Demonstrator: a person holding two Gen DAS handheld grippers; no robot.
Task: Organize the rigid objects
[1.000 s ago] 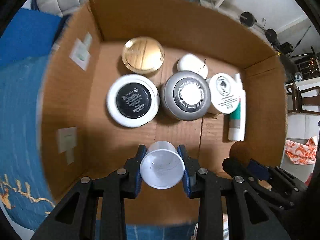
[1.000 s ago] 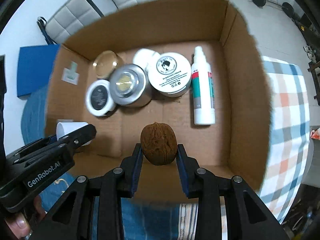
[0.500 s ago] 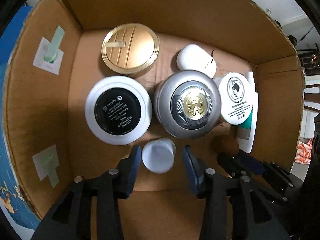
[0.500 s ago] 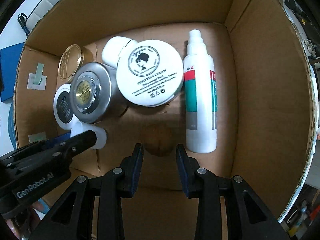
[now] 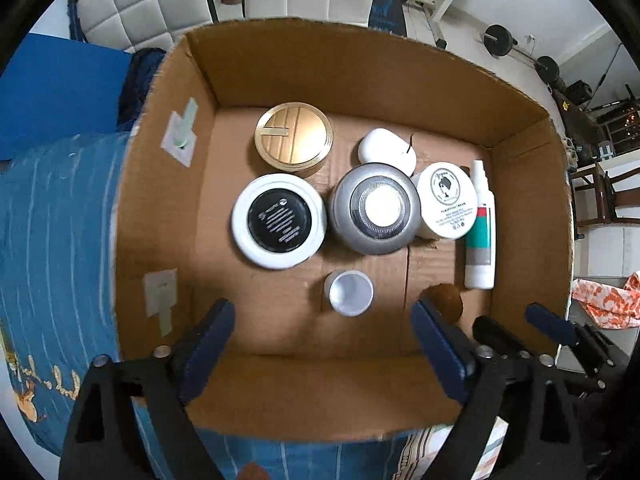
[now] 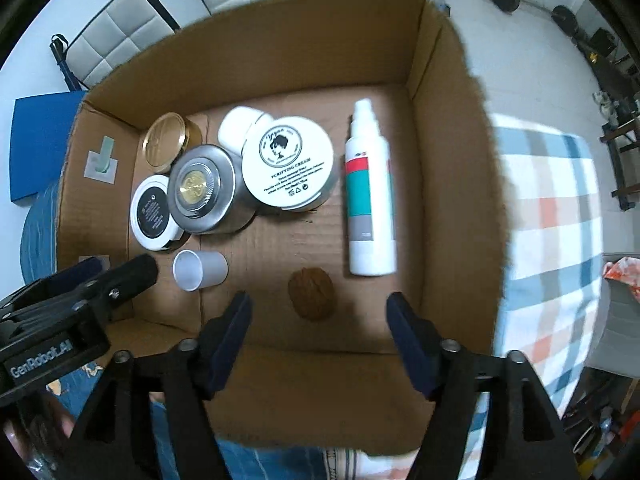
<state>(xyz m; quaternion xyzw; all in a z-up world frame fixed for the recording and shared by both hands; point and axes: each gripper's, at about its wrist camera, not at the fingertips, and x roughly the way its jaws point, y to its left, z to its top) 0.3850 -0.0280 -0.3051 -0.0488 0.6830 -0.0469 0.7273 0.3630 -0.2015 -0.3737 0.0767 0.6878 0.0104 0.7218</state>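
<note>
Cardboard box (image 5: 360, 68) | both tools now wide, withdrawn | cup (image 5: 349, 293), walnut (image 6: 311, 294) released

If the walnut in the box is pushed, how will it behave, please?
The walnut looks round and hard, so it would probably roll rather than slide. It lies free on the cardboard box floor, touching nothing. Its bumpy shell probably makes it wobble and stop early.

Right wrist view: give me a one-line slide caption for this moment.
Open right gripper above a walnut in the cardboard box, beside a small cup on its side, jars and a spray bottle.
</note>
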